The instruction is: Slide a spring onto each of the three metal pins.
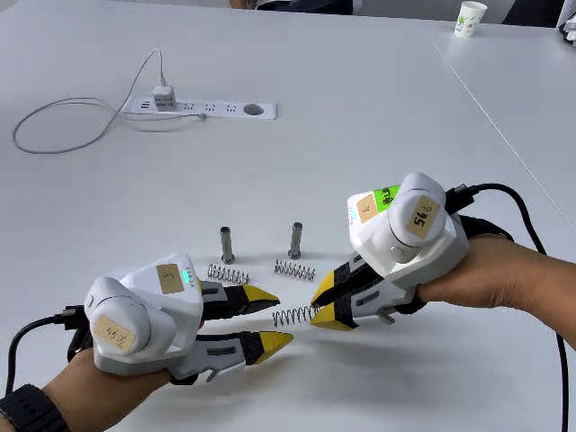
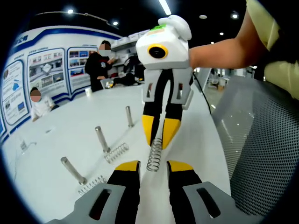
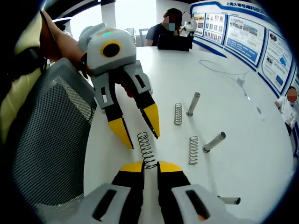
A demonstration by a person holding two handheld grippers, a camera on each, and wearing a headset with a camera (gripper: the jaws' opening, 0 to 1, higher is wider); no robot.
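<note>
- The white bench (image 1: 378,108) carries a power strip (image 1: 202,109) at the far side.
- The left tongs (image 1: 268,319) are spread, their tips on either side of the held spring's free end.
- The right tongs (image 1: 322,306) pinch the held spring (image 1: 295,315), which seems to hang just off the bench.
- The left pin (image 1: 227,244), right pin (image 1: 295,239) and third pin (image 2: 129,116) stand upright.
- The left loose spring (image 1: 228,273) and right loose spring (image 1: 294,269) lie by the pins' feet.
</note>
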